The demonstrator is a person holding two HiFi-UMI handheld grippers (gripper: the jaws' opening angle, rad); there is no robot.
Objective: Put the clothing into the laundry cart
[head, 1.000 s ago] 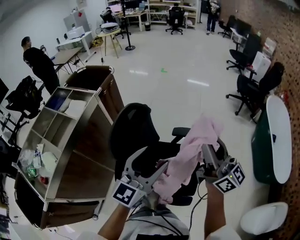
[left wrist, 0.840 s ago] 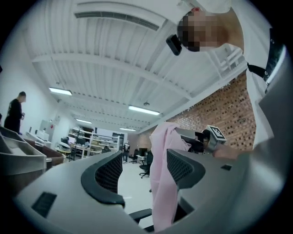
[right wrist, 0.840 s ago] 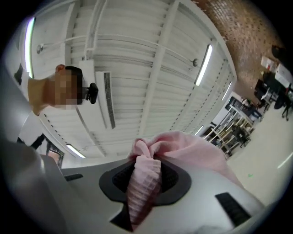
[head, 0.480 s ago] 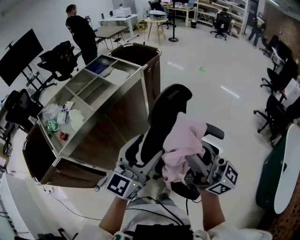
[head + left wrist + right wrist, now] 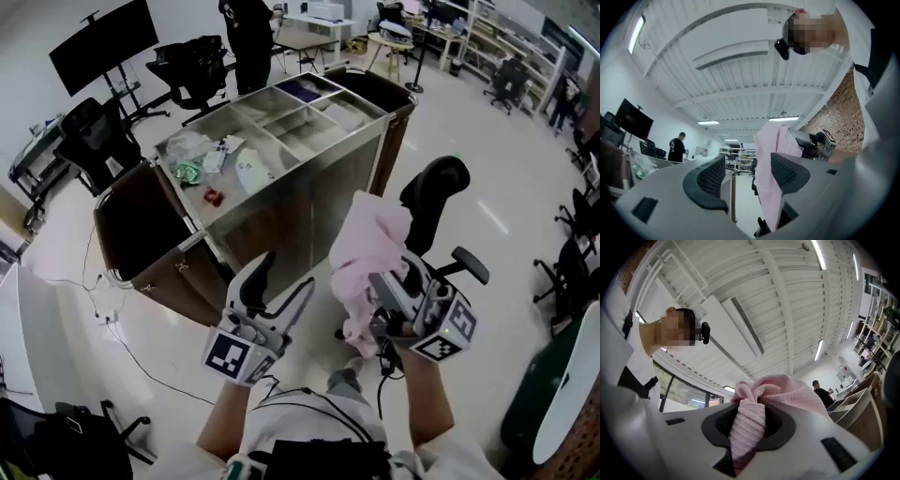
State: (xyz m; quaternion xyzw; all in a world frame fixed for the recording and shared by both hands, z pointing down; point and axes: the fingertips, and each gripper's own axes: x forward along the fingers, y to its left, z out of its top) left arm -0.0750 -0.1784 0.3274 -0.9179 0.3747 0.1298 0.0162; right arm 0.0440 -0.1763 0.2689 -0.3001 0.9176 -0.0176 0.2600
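In front of the person, above the floor, the pink clothing [image 5: 367, 239] hangs bunched from the right gripper [image 5: 382, 292], whose fingers pinch a twisted fold of it. The left gripper [image 5: 279, 286] is held beside it, fingers spread with nothing between them; the cloth shows only beyond them. The laundry cart [image 5: 323, 183] stands just ahead, small items in its top compartments and a brown bag [image 5: 141, 230] hung at its near end. The step in hand looks like the carry. Next, the garment needs bringing over an open bag mouth, clear of the compartments, before the fingers part.
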